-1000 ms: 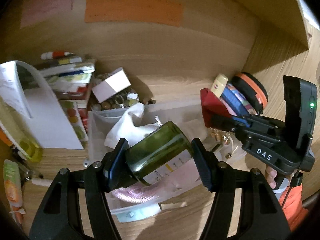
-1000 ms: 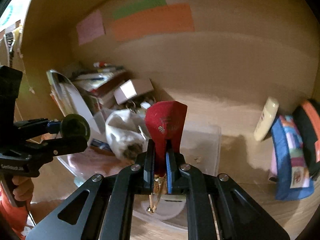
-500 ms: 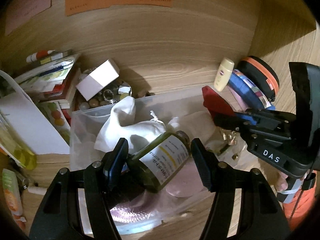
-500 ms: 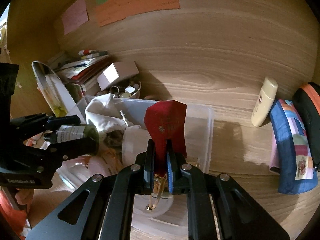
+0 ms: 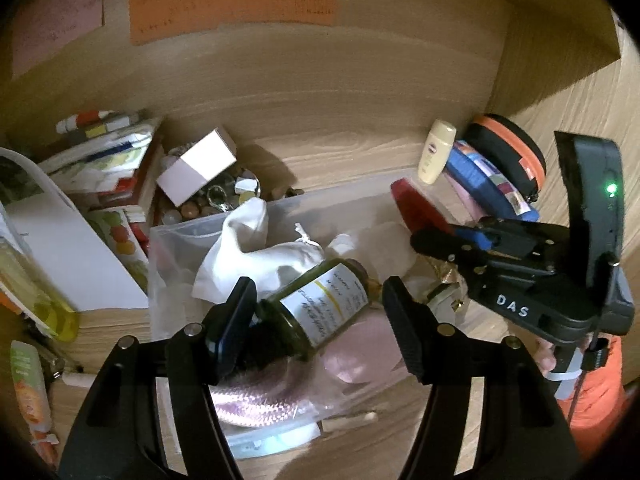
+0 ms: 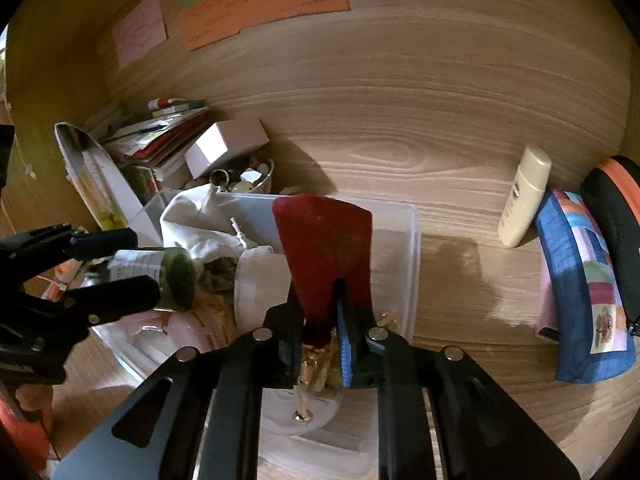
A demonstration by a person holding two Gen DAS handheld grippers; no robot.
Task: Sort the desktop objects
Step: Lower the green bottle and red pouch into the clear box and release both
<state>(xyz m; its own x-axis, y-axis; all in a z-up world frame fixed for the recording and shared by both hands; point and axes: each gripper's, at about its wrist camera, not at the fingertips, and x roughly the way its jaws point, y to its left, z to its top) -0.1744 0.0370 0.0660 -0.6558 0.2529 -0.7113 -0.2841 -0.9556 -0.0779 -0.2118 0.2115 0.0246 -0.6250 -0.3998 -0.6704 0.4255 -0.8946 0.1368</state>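
Left gripper [image 5: 316, 312]: jaws opening; dark green glass bottle [image 5: 320, 304] lying tilted between them over clear plastic bin [image 5: 280, 208], left pad at its base, right pad clear of it. White label, yellow stripe, print too small to read.
Right gripper [image 6: 320, 340]: jaws opening, red pouch [image 6: 324, 248] with gold trim between them, over same bin. Body marked "DAS" in left wrist view.
Bin contents: white cloth bag [image 5: 260, 256].
On desk: cream lotion bottle [image 6: 524, 196], blue patchwork case [image 6: 580, 292], white box [image 6: 224, 144].
On wall: orange note [image 6: 260, 4], writing illegible.
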